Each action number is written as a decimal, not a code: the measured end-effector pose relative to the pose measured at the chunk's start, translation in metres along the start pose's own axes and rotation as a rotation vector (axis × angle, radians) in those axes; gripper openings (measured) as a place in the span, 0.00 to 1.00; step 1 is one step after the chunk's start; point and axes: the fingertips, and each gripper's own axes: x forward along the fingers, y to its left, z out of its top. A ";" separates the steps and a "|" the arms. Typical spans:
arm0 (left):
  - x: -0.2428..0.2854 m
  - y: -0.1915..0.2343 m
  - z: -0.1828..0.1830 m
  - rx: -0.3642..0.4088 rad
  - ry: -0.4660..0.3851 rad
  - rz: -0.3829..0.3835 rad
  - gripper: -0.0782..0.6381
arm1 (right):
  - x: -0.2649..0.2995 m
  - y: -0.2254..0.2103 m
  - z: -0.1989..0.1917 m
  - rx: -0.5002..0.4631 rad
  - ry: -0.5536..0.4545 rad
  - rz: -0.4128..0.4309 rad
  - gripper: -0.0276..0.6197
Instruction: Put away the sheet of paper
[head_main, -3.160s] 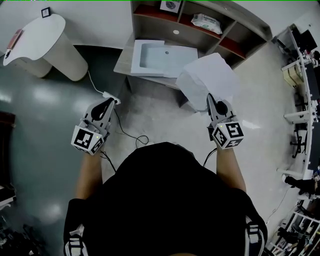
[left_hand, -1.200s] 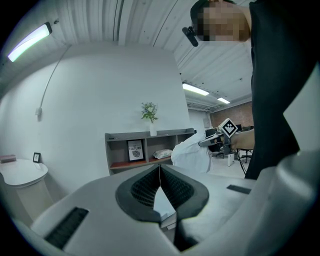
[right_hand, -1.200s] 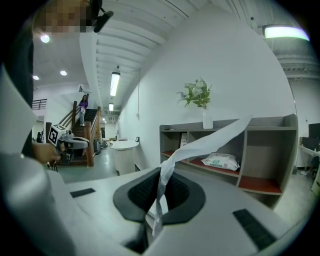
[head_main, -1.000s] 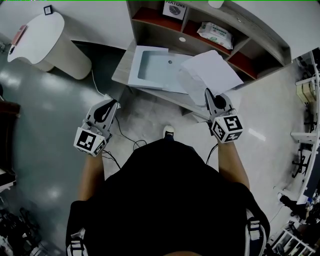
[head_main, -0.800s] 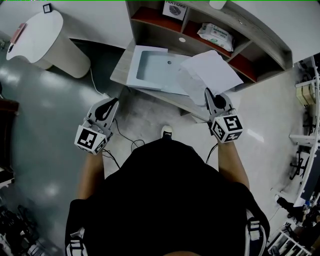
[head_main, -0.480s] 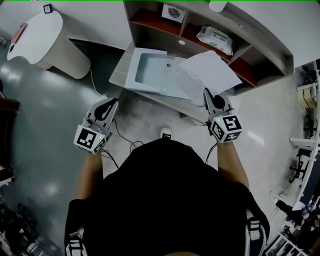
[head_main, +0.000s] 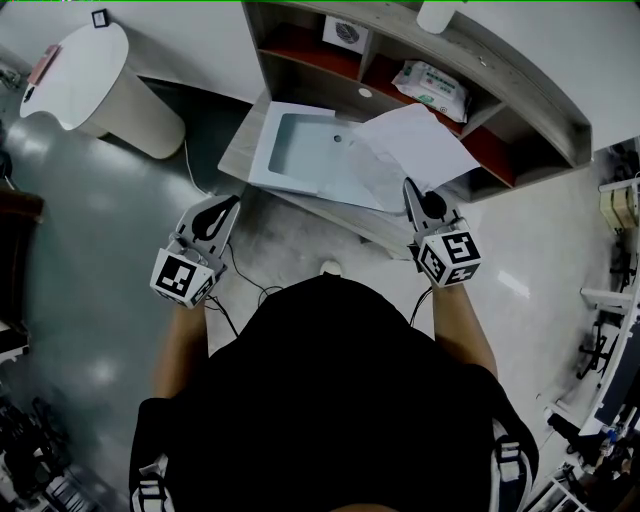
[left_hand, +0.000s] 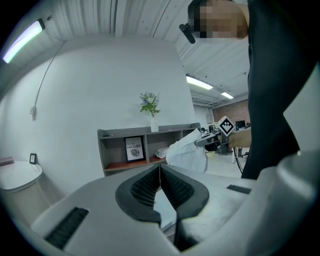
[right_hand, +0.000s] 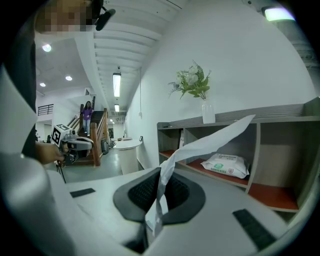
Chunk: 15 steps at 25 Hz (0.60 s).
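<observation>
A white sheet of paper (head_main: 418, 143) hangs in the air over the low grey desk (head_main: 243, 137), in front of the shelf unit (head_main: 500, 90). My right gripper (head_main: 410, 192) is shut on the sheet's near edge. In the right gripper view the paper (right_hand: 210, 140) rises curled from between the pads (right_hand: 150, 192) toward the shelf. My left gripper (head_main: 224, 207) hovers shut and empty over the floor left of the desk. In the left gripper view its jaws (left_hand: 160, 172) meet with nothing between them, and the paper (left_hand: 187, 150) shows beyond.
A pale tray (head_main: 305, 150) lies on the desk. The shelf's red-floored compartments hold a pack of wipes (head_main: 432, 78) and a framed picture (head_main: 345, 32); a vase of flowers (right_hand: 192, 85) stands on top. A white round table (head_main: 85, 85) stands far left. A cable (head_main: 250, 270) crosses the floor.
The person has stepped closer to the desk and shelf. The right gripper has carried the paper forward, over the desk's right end. The left gripper has barely moved.
</observation>
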 end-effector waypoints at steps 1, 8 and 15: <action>0.002 0.001 0.000 -0.002 0.001 0.005 0.14 | 0.002 -0.002 0.001 0.001 0.000 0.005 0.06; 0.022 0.006 -0.001 -0.021 -0.001 0.038 0.14 | 0.013 -0.019 0.002 -0.019 -0.001 0.031 0.06; 0.042 0.001 0.004 -0.024 -0.002 0.059 0.14 | 0.019 -0.034 -0.002 -0.025 0.013 0.069 0.06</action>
